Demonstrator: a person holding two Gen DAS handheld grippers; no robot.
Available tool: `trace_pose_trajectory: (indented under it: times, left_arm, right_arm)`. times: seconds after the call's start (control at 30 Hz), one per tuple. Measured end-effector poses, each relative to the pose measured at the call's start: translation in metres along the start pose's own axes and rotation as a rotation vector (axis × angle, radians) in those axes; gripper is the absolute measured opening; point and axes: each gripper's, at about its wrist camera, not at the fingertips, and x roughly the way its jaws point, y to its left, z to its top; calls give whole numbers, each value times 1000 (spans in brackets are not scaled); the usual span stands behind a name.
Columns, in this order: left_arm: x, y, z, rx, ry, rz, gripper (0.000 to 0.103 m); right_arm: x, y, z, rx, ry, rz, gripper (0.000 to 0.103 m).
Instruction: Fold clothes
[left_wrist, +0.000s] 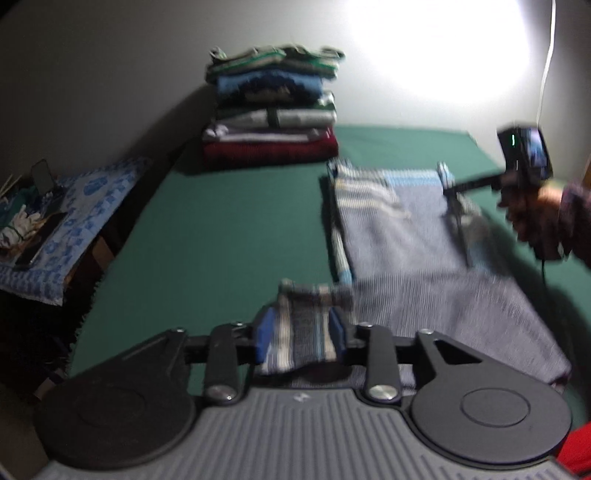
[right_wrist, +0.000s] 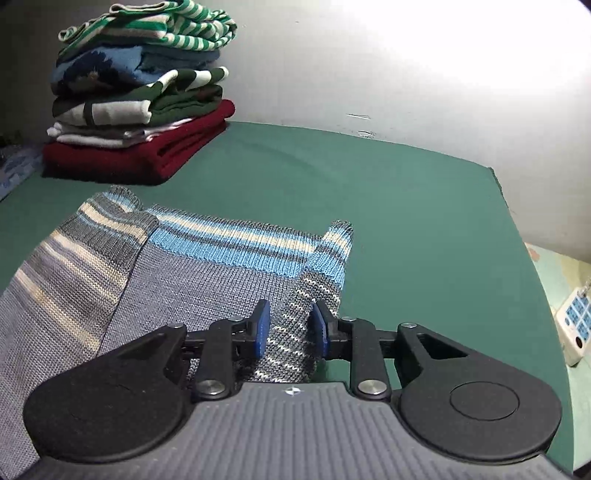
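Green table (right_wrist: 406, 206), both grippers' fingers (left_wrist: 266, 334) spread around grey striped sweater (right_wrist: 207, 273), folded pile (right_wrist: 140, 92) behind

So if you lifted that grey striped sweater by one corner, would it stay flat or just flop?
The grey striped sweater would probably flop: its knit drapes limply between the left gripper pads. It likely grips rather than slips, being ribbed wool-like fabric. Probably light.

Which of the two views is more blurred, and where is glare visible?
Left wrist view: motion blur smears the grey striped sweater and the stack of folded clothes; strong white glare burns out the wall at upper right. Right wrist view: sharp knit texture, milder glare on the wall at top right, edges curved by fisheye.
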Motion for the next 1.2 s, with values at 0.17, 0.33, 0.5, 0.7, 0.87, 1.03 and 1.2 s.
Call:
trace_pose_trajectory:
  times: [0.17, 0.33, 0.5, 0.7, 0.87, 1.03, 1.2]
  left_arm:
    - [35, -7, -22, 117, 67, 10, 52]
    - [58, 2, -22, 89, 106, -36, 43]
    - [62, 10, -15, 30, 92, -79, 10]
    - [32, 19, 2, -35, 11, -50, 6]
    - [-3, 32, 14, -103, -42, -38, 6]
    - [-21, 46, 18, -177, -66, -20, 6]
    - [-25, 54, 18, -215, -63, -1, 5]
  right_arm:
    - [0, 0, 1, 15, 0, 11, 11]
    - [-7, -16, 3, 146, -16, 50, 8]
    - [-24, -16, 13, 191, -78, 148, 8]
    - [-21, 8, 23, 152, -100, 237, 8]
    - [-5, 22, 22, 157, -85, 282, 8]
    - [15, 35, 15, 145, -38, 283, 9]
    - [12, 37, 15, 122, -25, 275, 29]
